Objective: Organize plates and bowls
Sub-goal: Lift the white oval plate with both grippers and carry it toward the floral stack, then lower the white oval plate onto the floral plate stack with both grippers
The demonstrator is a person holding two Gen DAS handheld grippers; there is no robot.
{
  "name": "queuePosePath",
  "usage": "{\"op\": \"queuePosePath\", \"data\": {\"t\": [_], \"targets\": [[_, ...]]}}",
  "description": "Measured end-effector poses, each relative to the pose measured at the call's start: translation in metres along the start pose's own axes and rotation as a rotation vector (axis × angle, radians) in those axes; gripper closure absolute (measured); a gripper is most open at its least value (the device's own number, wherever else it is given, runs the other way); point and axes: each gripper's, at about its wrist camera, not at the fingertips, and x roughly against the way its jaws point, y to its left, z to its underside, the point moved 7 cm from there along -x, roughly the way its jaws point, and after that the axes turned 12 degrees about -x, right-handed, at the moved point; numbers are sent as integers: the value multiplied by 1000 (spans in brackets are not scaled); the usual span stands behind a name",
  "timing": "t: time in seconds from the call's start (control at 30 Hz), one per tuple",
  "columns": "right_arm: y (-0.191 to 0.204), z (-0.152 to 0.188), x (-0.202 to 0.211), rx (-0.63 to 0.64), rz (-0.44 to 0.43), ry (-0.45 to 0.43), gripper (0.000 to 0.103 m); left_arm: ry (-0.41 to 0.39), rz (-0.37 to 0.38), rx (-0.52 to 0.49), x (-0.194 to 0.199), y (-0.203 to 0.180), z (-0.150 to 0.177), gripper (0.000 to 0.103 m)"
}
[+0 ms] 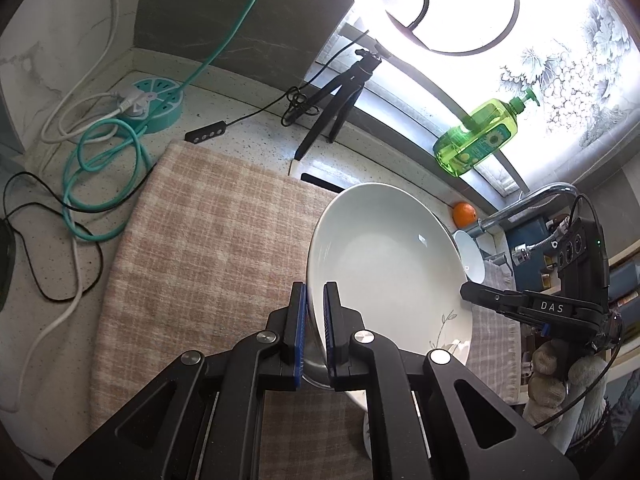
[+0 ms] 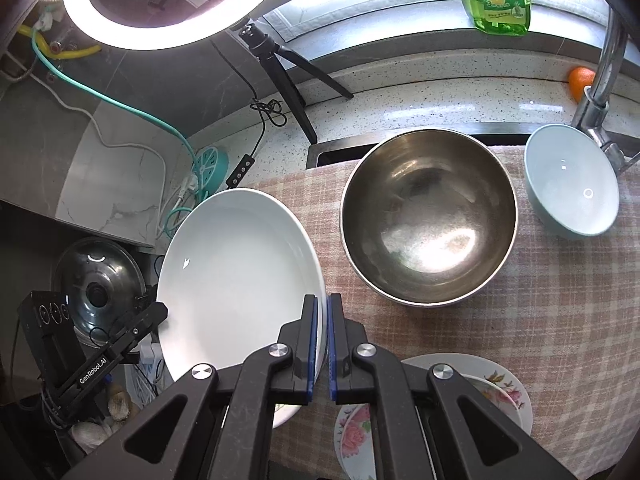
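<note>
A white deep plate point(image 1: 388, 256) point(image 2: 236, 276) is held tilted above the checked cloth point(image 1: 208, 240) by both grippers. My left gripper point(image 1: 315, 300) is shut on its left rim. My right gripper point(image 2: 322, 312) is shut on its right rim and shows in the left wrist view point(image 1: 480, 294). The left gripper shows in the right wrist view point(image 2: 152, 314). A steel bowl point(image 2: 428, 216) and a pale blue bowl point(image 2: 570, 180) sit on the cloth point(image 2: 560, 300). Flowered plates point(image 2: 496, 392) lie under my right gripper.
A ring light on a black tripod point(image 1: 340, 96) stands at the back with cables and a teal power strip point(image 1: 156, 100). A green soap bottle point(image 1: 476, 136), an orange point(image 1: 464, 214) and a faucet point(image 2: 600, 76) are near the sink. A pot lid point(image 2: 96, 284) is at the left.
</note>
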Motion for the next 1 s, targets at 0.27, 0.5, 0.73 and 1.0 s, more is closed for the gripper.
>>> {"op": "queuePosePath", "data": {"t": [0.27, 0.5, 0.73, 1.0], "targets": [[-18, 8, 13, -3, -4, -4, 98, 6, -2, -1, -1, -19, 14, 97], [-35, 14, 24, -16, -6, -7, 98, 14, 7, -6, -4, -35, 23, 97], [-53, 20, 37, -29, -4, -14, 98, 22, 16, -18, -9, -52, 31, 97], [-74, 27, 50, -46, -6, -20, 98, 33, 29, -28, -14, -71, 44, 97]]}}
